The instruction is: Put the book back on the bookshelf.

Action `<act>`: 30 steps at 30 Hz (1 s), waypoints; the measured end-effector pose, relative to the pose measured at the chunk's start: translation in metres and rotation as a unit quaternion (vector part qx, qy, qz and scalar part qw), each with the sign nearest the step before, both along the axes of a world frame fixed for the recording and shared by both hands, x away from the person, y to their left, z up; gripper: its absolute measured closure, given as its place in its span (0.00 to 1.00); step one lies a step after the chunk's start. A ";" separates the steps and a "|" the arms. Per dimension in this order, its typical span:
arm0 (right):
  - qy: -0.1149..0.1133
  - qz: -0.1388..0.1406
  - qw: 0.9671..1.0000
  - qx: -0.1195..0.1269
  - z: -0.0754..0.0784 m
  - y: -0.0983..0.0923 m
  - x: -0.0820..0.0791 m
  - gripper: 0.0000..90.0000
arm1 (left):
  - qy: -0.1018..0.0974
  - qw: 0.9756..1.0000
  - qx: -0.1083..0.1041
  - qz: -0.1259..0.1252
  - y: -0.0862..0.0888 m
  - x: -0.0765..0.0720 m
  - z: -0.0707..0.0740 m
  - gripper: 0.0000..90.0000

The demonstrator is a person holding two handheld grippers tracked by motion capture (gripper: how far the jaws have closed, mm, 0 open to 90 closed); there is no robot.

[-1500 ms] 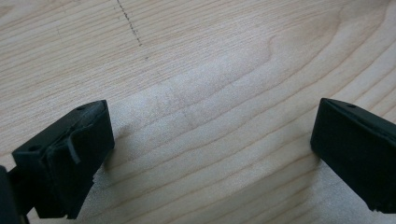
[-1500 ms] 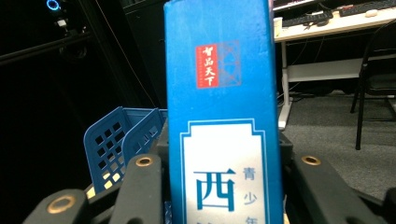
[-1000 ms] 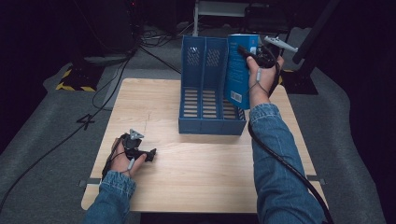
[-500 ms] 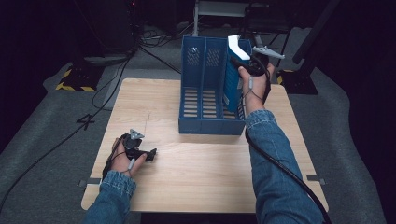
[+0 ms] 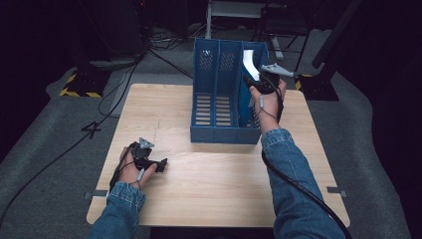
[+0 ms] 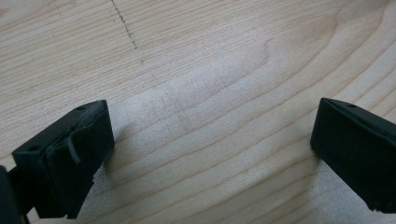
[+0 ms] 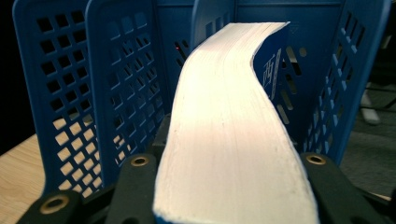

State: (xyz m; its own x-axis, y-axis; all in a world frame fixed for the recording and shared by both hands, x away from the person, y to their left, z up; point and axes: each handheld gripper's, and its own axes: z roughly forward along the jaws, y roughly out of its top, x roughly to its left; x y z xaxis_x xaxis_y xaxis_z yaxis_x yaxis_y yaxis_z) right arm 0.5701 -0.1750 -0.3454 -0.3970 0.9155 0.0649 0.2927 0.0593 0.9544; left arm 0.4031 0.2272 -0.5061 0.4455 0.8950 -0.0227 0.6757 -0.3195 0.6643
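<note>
Blue rack [image 5: 219, 127]: book [image 7: 233, 140] clamped in right claw [image 5: 255, 85], going into right slot.
Next: lower straight, then release.
Left claw [image 5: 158, 165]: apart, idle on counter [image 5: 224, 184].

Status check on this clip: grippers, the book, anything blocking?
Right gripper shut on book, lowering it into the file rack's right-hand slot. Left gripper open, resting on the table. Nothing seen blocking the slot.

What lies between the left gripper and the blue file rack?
Bare wooden table separates the left gripper from the blue file rack, seen in the high view.
</note>
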 end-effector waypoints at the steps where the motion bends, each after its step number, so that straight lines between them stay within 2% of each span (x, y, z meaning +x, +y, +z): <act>1: -0.004 -0.004 1.000 -0.006 -0.001 0.002 -0.002 0.66 | -0.001 1.000 0.001 0.000 0.000 0.000 0.000 0.00; 6: -0.018 -0.012 1.000 0.022 -0.005 0.002 0.006 0.66 | 0.001 1.000 0.000 -0.002 -0.001 0.000 0.000 0.00; 9: -0.019 -0.015 0.999 0.020 -0.004 0.004 0.010 0.66 | 0.000 1.000 0.000 0.001 -0.001 0.000 0.000 0.00; 10: -0.017 -0.016 1.000 0.009 -0.002 0.006 0.012 0.66 | 0.001 1.000 0.000 -0.001 -0.001 0.000 0.000 0.00; 14: -0.015 -0.016 1.000 0.002 -0.002 0.005 0.010 0.65 | 0.000 1.000 0.000 -0.001 -0.001 0.000 0.000 0.00; 16: -0.008 -0.016 1.000 -0.005 -0.002 0.002 0.007 0.62 | 0.001 1.000 -0.001 0.000 -0.001 0.000 0.000 0.00; 17: -0.004 -0.014 1.000 -0.010 -0.003 0.001 0.005 0.55 | 0.001 1.000 0.000 -0.002 -0.001 0.000 0.000 0.00; 21: -0.001 -0.004 1.000 -0.011 -0.001 -0.003 0.000 0.48 | 0.000 1.000 -0.001 0.001 -0.001 0.000 0.000 0.00; 23: 0.004 0.013 1.000 -0.008 0.005 -0.007 -0.007 0.40 | 0.000 1.000 -0.001 0.001 -0.001 0.000 0.000 0.00; 25: 0.000 0.018 1.000 -0.011 0.008 -0.009 -0.011 0.39 | 0.000 1.000 -0.001 0.001 -0.001 0.000 0.000 0.00; 28: -0.003 0.032 0.999 -0.013 0.017 -0.016 -0.022 0.35 | 0.000 1.000 -0.001 0.001 -0.001 -0.001 0.000 0.00; 29: -0.004 0.041 0.999 -0.013 0.022 -0.021 -0.030 0.33 | 0.000 1.000 -0.001 0.001 -0.001 -0.002 0.000 0.00; 30: -0.004 0.041 0.999 -0.013 0.022 -0.021 -0.030 0.33 | 0.000 1.000 -0.001 0.000 -0.001 -0.002 0.000 0.00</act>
State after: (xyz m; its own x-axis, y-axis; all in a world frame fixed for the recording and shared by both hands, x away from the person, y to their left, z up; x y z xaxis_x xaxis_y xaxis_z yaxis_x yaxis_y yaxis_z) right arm 0.5397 -0.1959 -0.3232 -0.4709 0.8814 0.0381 0.2778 0.1071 0.9546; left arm 0.4008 0.2261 -0.5061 0.4452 0.8951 -0.0235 0.6756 -0.3186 0.6648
